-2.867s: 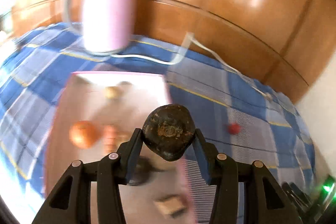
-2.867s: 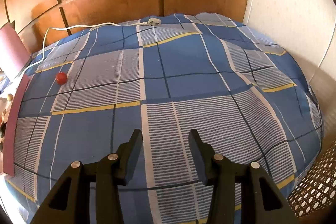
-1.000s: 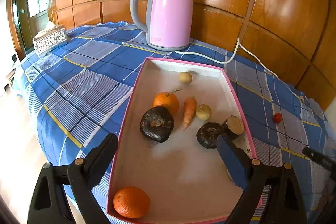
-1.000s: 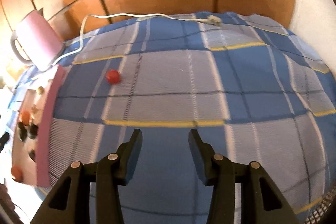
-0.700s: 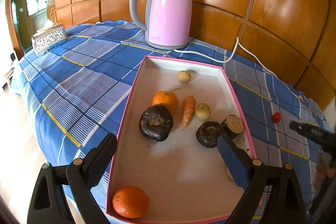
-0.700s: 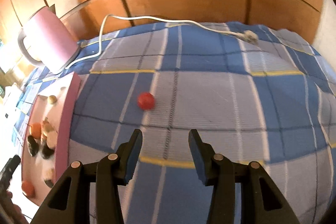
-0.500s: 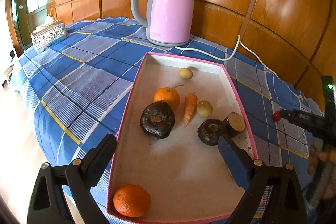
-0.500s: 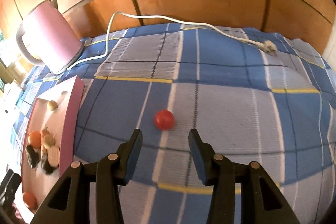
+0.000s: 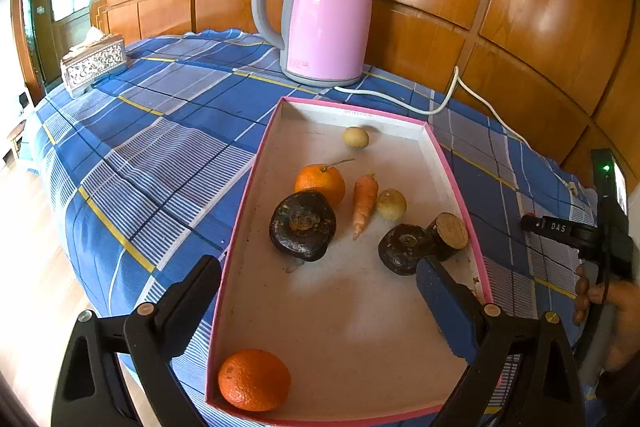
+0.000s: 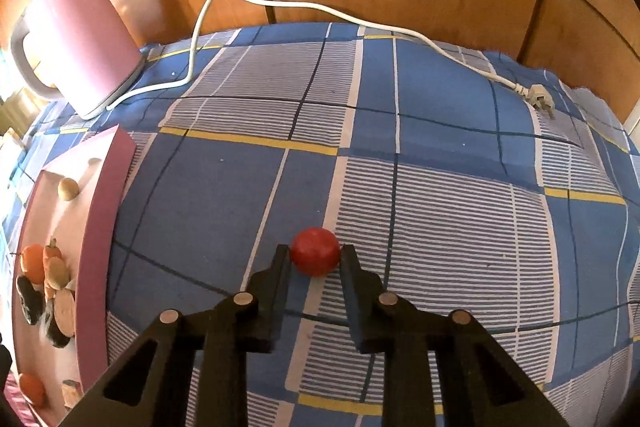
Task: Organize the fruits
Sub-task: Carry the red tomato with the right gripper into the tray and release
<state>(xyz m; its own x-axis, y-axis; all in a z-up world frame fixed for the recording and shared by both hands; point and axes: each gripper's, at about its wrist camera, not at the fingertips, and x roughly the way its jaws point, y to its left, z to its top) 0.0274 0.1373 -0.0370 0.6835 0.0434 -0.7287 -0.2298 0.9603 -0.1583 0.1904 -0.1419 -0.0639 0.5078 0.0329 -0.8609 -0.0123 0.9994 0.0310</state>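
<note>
- Left wrist view: since the earlier frame, my right gripper (image 9: 560,227) has come in at the right edge. My left gripper (image 9: 320,291) hangs over the pink tray (image 9: 256,187), jaws wide apart and empty.
- Right wrist view: my right gripper (image 10: 314,259) has travelled to the red fruit (image 10: 315,251) on the checked cloth (image 10: 440,147) and closed on it, right of the tray.
- To do it well, I should lift straight; the round fruit may slip.
- The fruit's underside is hidden, and in the left view the fruit itself.

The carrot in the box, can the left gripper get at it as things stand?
Probably yes. The left gripper is open and empty over the box, and the carrot lies uncovered, though a small yellowish fruit crowds one side.
</note>
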